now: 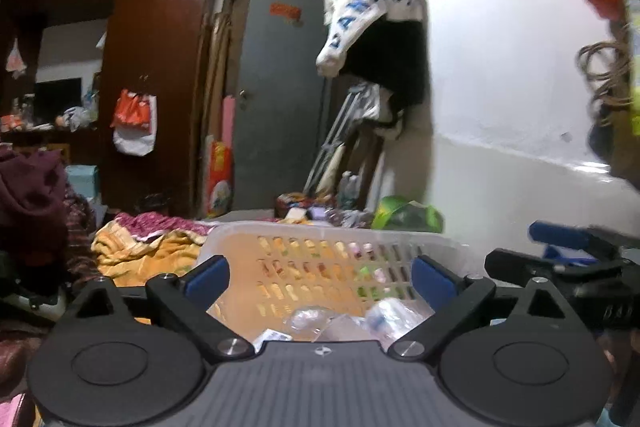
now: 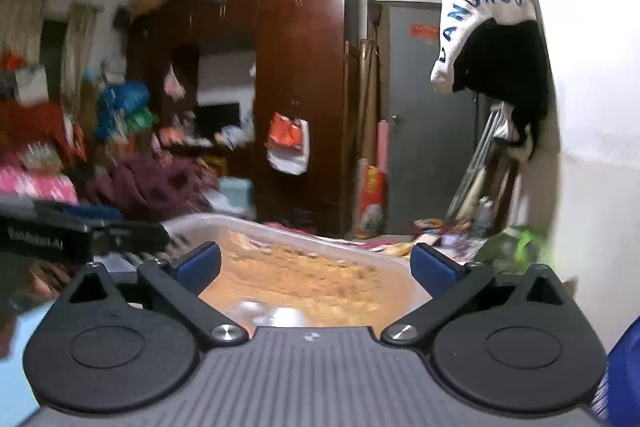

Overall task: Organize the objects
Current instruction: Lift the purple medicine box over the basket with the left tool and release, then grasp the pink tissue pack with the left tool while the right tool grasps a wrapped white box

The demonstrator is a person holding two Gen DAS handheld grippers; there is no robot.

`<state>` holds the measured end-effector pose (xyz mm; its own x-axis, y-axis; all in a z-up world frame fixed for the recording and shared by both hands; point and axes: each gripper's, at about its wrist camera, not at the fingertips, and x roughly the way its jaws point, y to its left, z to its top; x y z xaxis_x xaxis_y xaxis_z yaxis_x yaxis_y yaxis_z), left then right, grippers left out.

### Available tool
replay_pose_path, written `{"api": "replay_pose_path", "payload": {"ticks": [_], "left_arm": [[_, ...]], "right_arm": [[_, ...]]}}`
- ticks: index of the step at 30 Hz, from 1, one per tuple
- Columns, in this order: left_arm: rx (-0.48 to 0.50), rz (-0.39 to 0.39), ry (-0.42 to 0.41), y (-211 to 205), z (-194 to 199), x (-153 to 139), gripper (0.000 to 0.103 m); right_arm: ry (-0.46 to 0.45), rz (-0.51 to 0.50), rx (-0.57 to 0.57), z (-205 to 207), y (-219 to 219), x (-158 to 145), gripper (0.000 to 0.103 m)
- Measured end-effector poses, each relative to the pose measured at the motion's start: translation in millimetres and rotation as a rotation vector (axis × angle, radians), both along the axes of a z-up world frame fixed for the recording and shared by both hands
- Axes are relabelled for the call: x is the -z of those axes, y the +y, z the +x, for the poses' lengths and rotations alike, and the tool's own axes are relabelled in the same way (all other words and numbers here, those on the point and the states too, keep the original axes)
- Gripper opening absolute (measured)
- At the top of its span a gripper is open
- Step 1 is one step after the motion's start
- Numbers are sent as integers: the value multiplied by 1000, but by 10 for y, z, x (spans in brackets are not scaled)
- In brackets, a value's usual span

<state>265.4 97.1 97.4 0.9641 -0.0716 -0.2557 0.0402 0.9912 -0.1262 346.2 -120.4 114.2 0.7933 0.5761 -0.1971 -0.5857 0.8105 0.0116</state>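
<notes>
A translucent white plastic basket (image 1: 332,233) with a slotted far wall lies on the bed, right in front of both grippers. Several clear plastic-wrapped items (image 1: 360,321) lie in its near part. My left gripper (image 1: 320,277) hovers over the basket's near side, open, with nothing between its blue pads. From the right wrist view the same basket (image 2: 280,227) shows below my right gripper (image 2: 316,263), which is also open and empty. The right gripper (image 1: 560,247) shows at the right edge of the left wrist view, and the left gripper (image 2: 80,231) at the left of the right wrist view.
A yellow and pink bedspread (image 1: 140,247) is rumpled left of the basket. A maroon garment (image 1: 28,203) lies further left. A green bag (image 1: 408,215) sits by the white wall behind. A dark wardrobe (image 1: 152,67) and grey door (image 1: 280,95) stand beyond; clothes (image 1: 376,27) hang on the right.
</notes>
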Motion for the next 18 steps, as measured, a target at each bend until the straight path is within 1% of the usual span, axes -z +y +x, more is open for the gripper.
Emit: {"api": "replay_pose_path", "payload": {"ticks": [2, 3, 4, 6, 8, 9, 10, 12, 13, 14, 15, 17, 18], "left_arm": [[18, -5, -41, 37, -316, 51, 99], [25, -6, -38, 59, -476, 118, 99], [27, 1, -17, 67, -598, 201, 99], [8, 16, 24, 68, -790, 408, 99], [-27, 23, 69, 69, -977, 624, 99], [-34, 16, 81, 66, -1055, 712, 99], [-22, 3, 86, 52, -1128, 788, 99], [44, -15, 107, 8, -1224, 903, 99], [69, -8, 126, -21, -1221, 929, 99], [79, 14, 148, -63, -1196, 948, 99], [71, 42, 163, -101, -1165, 955, 99], [28, 99, 189, -148, -1101, 959, 99], [20, 108, 199, -174, -1094, 969, 99]], "right_arm": [[99, 59, 31, -189, -140, 29, 103], [142, 79, 44, -300, -214, 85, 103], [178, 96, 42, -446, -300, 186, 103], [192, 103, -27, -647, -426, 391, 103], [227, 61, -92, -852, -489, 615, 103], [243, 63, -115, -943, -517, 713, 103], [254, 72, -142, -1050, -547, 813, 103], [272, 78, -182, -1191, -564, 946, 103], [284, 74, -193, -1212, -549, 981, 103], [291, 50, -200, -1237, -520, 1016, 103], [275, 8, -193, -1250, -466, 1038, 101], [231, -87, -134, -1250, -372, 1025, 92], [213, -114, -96, -1247, -358, 1016, 76]]}}
